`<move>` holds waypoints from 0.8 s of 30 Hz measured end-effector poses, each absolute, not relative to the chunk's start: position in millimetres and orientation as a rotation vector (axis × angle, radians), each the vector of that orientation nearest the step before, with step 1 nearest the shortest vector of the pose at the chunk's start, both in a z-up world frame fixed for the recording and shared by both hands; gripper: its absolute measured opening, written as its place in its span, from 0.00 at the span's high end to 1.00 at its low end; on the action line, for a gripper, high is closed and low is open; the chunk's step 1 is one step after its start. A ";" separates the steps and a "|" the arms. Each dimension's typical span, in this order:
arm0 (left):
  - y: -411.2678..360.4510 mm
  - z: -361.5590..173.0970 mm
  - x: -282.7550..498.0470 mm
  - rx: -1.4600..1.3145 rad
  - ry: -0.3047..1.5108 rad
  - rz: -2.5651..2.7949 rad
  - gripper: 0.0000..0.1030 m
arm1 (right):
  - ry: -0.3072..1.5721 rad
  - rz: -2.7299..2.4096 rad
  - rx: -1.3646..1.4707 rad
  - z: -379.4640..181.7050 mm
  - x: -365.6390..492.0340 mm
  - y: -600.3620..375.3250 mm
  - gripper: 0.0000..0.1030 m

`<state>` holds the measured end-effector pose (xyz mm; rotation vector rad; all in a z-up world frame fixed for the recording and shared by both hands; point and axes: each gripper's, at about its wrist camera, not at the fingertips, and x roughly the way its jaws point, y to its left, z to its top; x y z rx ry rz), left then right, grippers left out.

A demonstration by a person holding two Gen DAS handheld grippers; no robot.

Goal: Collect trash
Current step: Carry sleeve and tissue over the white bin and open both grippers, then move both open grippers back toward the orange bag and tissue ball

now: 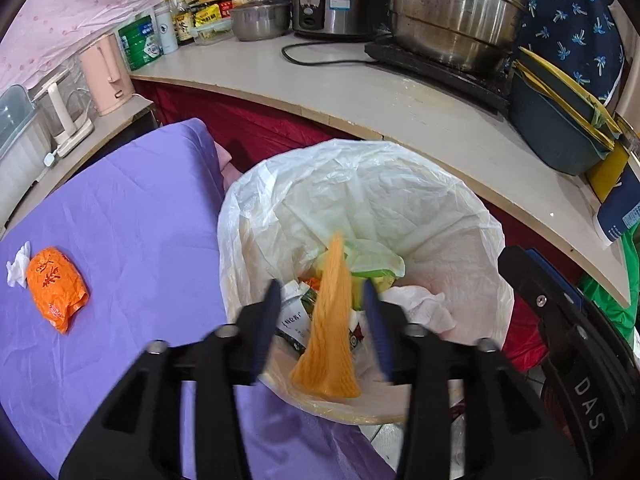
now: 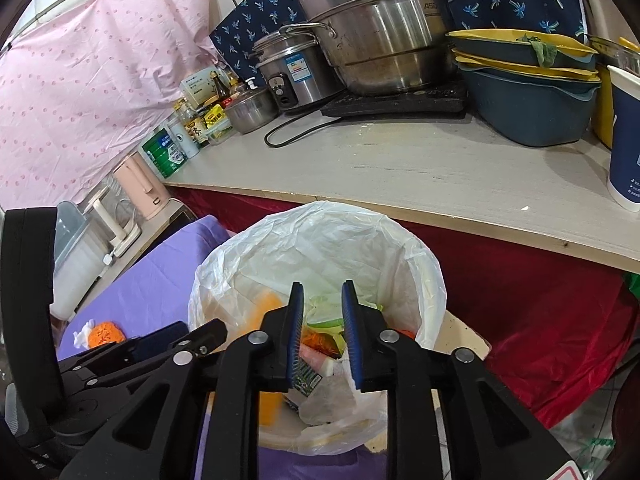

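Both tools hang over the white-lined trash bin [image 1: 360, 216]. Left tool [image 1: 324, 320] stands released, an orange wrapper [image 1: 332, 328] blurred between its parted fingers, touching neither, above the rubbish. Right tool [image 2: 322, 336] is parted too, gripping nothing. At nine o'clock, another orange bag [image 1: 56, 288] lies on the purple bedsheet [image 1: 132, 216] beside a white tissue [image 1: 18, 268].

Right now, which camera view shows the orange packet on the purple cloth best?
The left wrist view: the orange packet lies whole and unobstructed on the purple cloth. In the right wrist view it is small, far off, partly hidden behind the left gripper.
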<state>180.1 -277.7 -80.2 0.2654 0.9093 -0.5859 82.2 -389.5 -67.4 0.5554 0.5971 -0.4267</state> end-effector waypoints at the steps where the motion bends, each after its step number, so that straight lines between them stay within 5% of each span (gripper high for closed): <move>1: -276.9 -78.3 179.4 0.263 0.899 -0.584 0.48 | 0.596 -0.426 0.553 -66.5 81.5 -388.7 0.78; 24: -217.7 -49.5 187.6 0.184 0.865 -0.526 0.45 | 0.565 -0.375 0.484 -31.5 90.3 -338.3 0.60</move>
